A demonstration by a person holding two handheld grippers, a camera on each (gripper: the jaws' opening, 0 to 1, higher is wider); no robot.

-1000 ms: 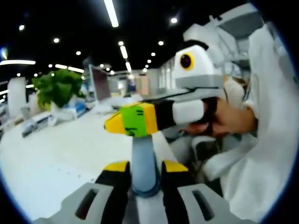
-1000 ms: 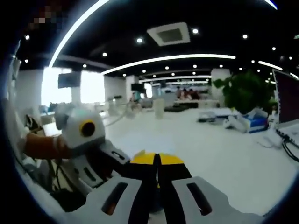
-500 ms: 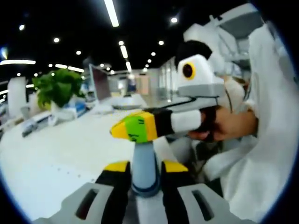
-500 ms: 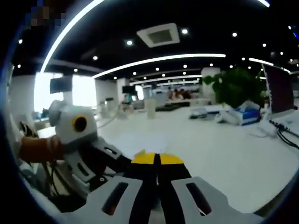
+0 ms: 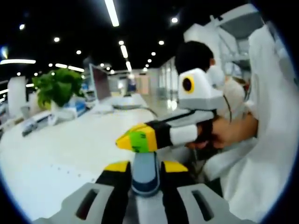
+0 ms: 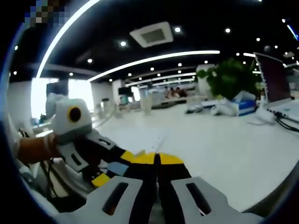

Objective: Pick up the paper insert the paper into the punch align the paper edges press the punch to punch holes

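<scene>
Left gripper [image 5: 145, 166]: fingers clamp a blue-grey object [image 5: 145, 170] that stands upright between the yellow tips and rises just above them. I cannot tell whether it is part of the punch.

Right gripper [image 5: 135, 138] comes in from the right, held by a hand [image 5: 219, 133]. Its yellow-green tip sits just above the top of the blue-grey object; touching or not, cannot tell.

In the right gripper view, that gripper's own fingers are pressed together, tips touching, with nothing seen between them. The left gripper enters from the left there, its tips just beside the right fingertips, with a bit of blue between them.

White table [image 5: 70, 144] lies ahead of and below both sets of fingers. The paper cannot be made out for certain; a faint row of dots shows on the table left of the left fingers.

Far beyond the fingers are a plant [image 5: 56, 88] and a laptop [image 5: 100, 84]. A person in white stands to the right of the left fingers.
</scene>
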